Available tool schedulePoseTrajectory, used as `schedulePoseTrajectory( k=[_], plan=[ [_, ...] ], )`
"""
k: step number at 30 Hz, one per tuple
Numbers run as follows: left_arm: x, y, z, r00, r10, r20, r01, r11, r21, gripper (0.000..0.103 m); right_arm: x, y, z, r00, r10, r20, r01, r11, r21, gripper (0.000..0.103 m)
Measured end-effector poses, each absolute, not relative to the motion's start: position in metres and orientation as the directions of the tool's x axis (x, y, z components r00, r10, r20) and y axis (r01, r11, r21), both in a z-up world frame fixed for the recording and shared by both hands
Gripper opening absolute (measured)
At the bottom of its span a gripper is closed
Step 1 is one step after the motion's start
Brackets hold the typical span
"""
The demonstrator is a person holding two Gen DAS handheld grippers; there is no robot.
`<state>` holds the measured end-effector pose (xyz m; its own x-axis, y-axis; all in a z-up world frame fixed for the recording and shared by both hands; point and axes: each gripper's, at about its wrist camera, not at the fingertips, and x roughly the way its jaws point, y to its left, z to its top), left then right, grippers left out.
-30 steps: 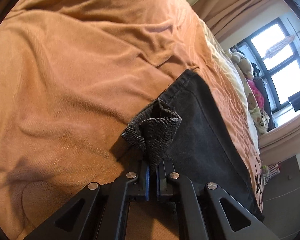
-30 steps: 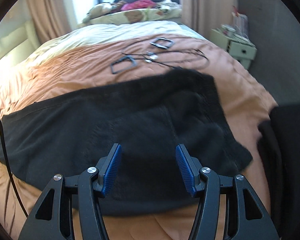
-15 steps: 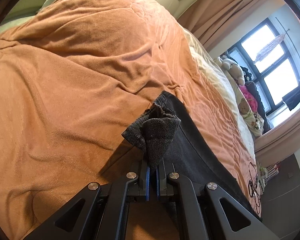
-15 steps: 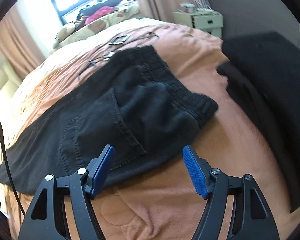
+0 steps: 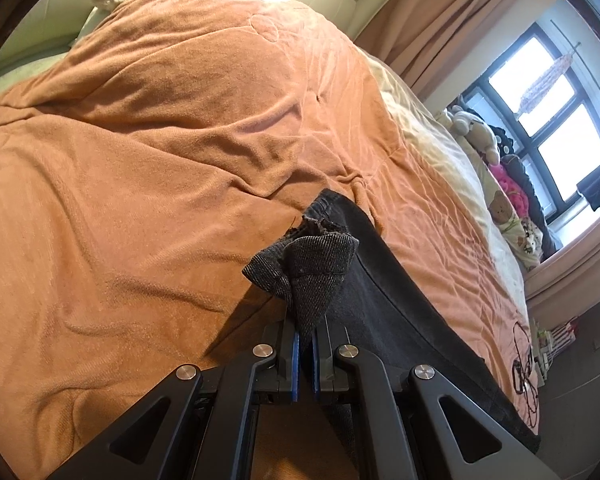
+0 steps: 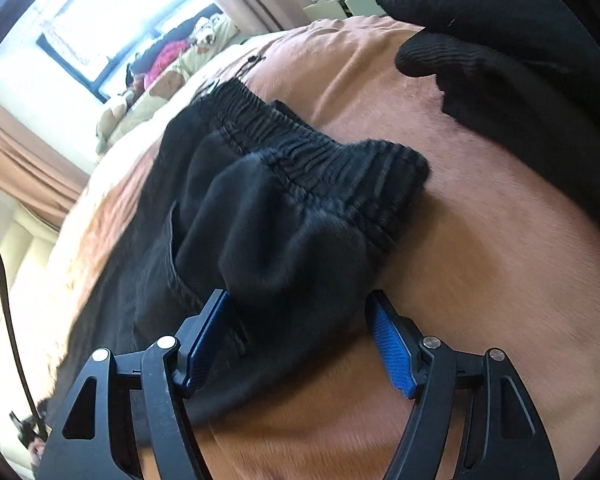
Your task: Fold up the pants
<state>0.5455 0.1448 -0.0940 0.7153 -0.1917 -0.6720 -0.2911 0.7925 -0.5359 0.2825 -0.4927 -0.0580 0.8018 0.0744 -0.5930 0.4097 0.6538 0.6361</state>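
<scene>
Black denim pants (image 6: 268,208) lie stretched across the orange blanket-covered bed (image 5: 148,184), elastic waistband bunched and puffed up. Left gripper (image 5: 305,344) is pinched tight on a frayed hem corner; right gripper (image 6: 300,332) gapes wide around the waist end, gripping nothing.

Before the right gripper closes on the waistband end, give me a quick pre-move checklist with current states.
1. left gripper shut on the pants hem: ok.
2. right gripper open: ok.
3. Pants fabric between the right fingers: ok, a bulge sits there.
4. Fingers at the elastic waistband: not ok, it lies beyond them.
5. Nearby black garment apart from pants: ok.
6. Fingers clear of the orange blanket: cannot tell.
</scene>
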Motion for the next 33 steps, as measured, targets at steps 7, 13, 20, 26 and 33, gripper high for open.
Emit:
schedulePoseTrajectory(
  k=[7, 13, 20, 26, 33],
  plan=[
    [0.543, 0.143, -0.078, 0.73, -0.184, -0.658, -0.293, 0.786, -0.544, 0.004, 0.294, -0.485, -0.054, 0.803, 0.031, -0.595, 0.396, 0.718, 0.572, 0.019],
    [0.532, 0.148, -0.054, 0.753, -0.182, -0.632, -0.279, 0.782, -0.558, 0.004, 0.273, -0.461, -0.017, 0.82, -0.062, -0.569, 0.391, 0.787, 0.478, 0.013],
    [0.508, 0.154, -0.024, 0.781, -0.181, -0.597, -0.248, 0.788, -0.563, 0.004, 0.256, -0.445, 0.003, 0.837, -0.062, -0.544, 0.356, 0.816, 0.456, 0.012],
    [0.478, 0.177, -0.012, 0.795, -0.166, -0.583, -0.256, 0.781, -0.57, 0.004, 0.24, -0.433, 0.012, 0.836, -0.053, -0.546, 0.344, 0.827, 0.446, 0.012],
    [0.43, 0.215, -0.016, 0.798, -0.146, -0.584, -0.29, 0.757, -0.585, 0.004, 0.214, -0.425, 0.024, 0.835, -0.025, -0.55, 0.325, 0.829, 0.456, 0.012]
  ],
)
